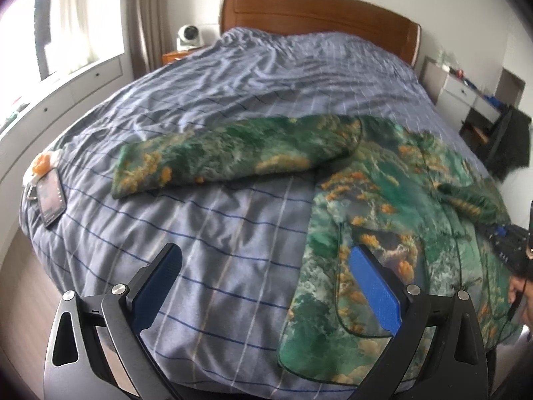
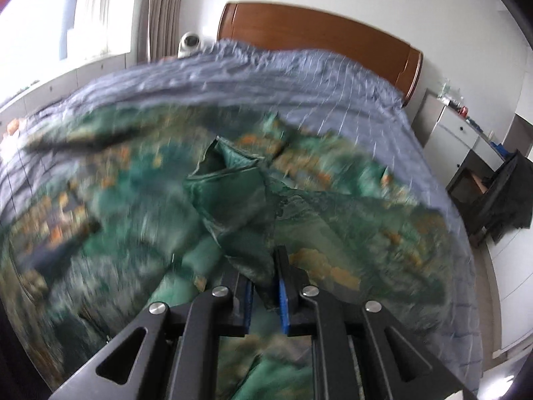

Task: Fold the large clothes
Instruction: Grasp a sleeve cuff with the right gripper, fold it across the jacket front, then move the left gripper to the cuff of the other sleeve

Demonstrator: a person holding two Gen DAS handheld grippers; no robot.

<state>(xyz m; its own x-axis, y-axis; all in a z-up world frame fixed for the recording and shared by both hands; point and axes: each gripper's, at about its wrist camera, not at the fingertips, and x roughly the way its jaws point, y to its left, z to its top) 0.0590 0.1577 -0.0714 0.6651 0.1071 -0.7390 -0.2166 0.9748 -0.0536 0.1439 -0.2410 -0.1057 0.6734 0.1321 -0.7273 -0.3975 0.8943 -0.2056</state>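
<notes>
Barely started: green jacket (image 1: 383, 200) sprawls across the bed (image 1: 233, 106) near its foot edge, one sleeve out flat. Right hand-held gripper (image 2: 265, 286) pinches a fold, left hand-held gripper (image 1: 266, 286) spread, empty.

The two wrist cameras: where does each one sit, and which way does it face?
Left wrist: behind the open left tongs, facing down the bed toward the headboard; a sleeve of the green jacket lies ahead.
Right wrist: behind the right tongs, nearly shut with a fold of the jacket between them, above the blurred garment.
Both share bed, headboard, jacket, curtain side.
</notes>
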